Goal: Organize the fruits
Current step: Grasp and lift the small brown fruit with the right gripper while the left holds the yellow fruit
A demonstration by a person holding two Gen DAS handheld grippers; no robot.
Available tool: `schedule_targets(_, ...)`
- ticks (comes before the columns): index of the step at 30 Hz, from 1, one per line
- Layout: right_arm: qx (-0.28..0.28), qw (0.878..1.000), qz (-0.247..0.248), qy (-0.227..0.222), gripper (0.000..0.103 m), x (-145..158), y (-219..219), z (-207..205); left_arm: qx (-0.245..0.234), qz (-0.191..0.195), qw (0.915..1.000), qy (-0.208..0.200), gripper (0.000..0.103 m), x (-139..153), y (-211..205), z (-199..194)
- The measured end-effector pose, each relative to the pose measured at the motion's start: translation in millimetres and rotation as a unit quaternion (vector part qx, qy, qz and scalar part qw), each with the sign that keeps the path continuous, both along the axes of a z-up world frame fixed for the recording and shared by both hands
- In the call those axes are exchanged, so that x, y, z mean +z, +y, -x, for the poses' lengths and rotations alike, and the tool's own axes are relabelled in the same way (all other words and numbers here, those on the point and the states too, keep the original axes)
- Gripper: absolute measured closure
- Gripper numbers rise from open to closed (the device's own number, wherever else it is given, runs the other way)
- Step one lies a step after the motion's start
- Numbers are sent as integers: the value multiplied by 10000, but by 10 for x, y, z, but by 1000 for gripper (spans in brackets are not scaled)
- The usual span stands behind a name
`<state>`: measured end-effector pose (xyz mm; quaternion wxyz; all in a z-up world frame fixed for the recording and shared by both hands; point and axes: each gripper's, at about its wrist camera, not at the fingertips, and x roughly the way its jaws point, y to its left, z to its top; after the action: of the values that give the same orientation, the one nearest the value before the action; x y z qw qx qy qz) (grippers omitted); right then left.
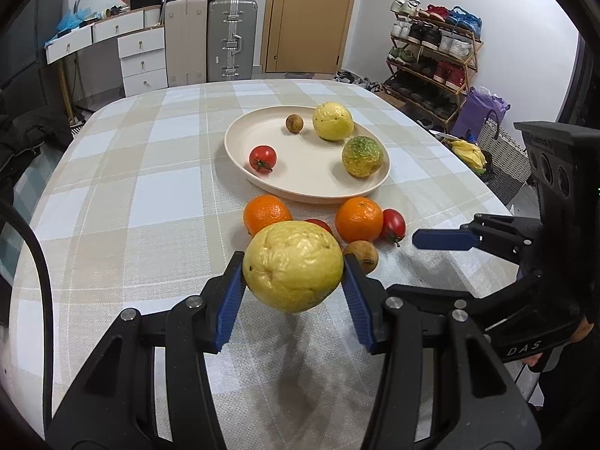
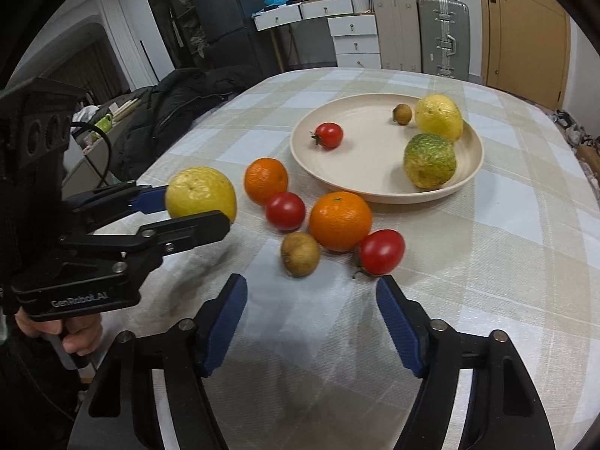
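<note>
1. The left gripper clamps its blue pads on a wrinkled yellow fruit, held clear above the checked tablecloth.
2. The right gripper stands with its fingers apart and nothing between them, just short of a red tomato and a small brown fruit.
3. Two oranges and another tomato lie beside these.
4. Beyond them, the cream plate holds a tomato, a brown fruit and two yellowish fruits.

Your left wrist camera looks down along its tongs at the desk; your right one sits close beside it; both share the plate.
</note>
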<state>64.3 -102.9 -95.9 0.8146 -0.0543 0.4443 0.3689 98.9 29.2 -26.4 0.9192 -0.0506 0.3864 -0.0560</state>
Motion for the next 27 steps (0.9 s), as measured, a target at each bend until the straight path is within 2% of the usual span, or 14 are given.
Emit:
schedule_targets(4, 33, 10000, -39, 12, 39, -19, 54, 18, 1, -2, 10000, 5, 55, -2, -3, 0)
schedule_targets(6, 37, 10000, -14, 29, 50, -43, 84, 15, -6, 12, 10000, 9, 55, -6, 3, -1)
schedule_targets(13, -36, 10000, 12, 37, 61, -110, 186, -6, 14, 26, 10000, 25, 55, -15, 26, -3)
schedule_targets(21, -163, 9998, 91, -85, 79, -147, 248, -70, 3, -25, 10000, 48, 55, -55, -10, -15)
schedule_targets(27, -143, 9997, 101, -173, 80, -122, 227, -42, -13, -49, 10000, 53, 55, -64, -37, -22)
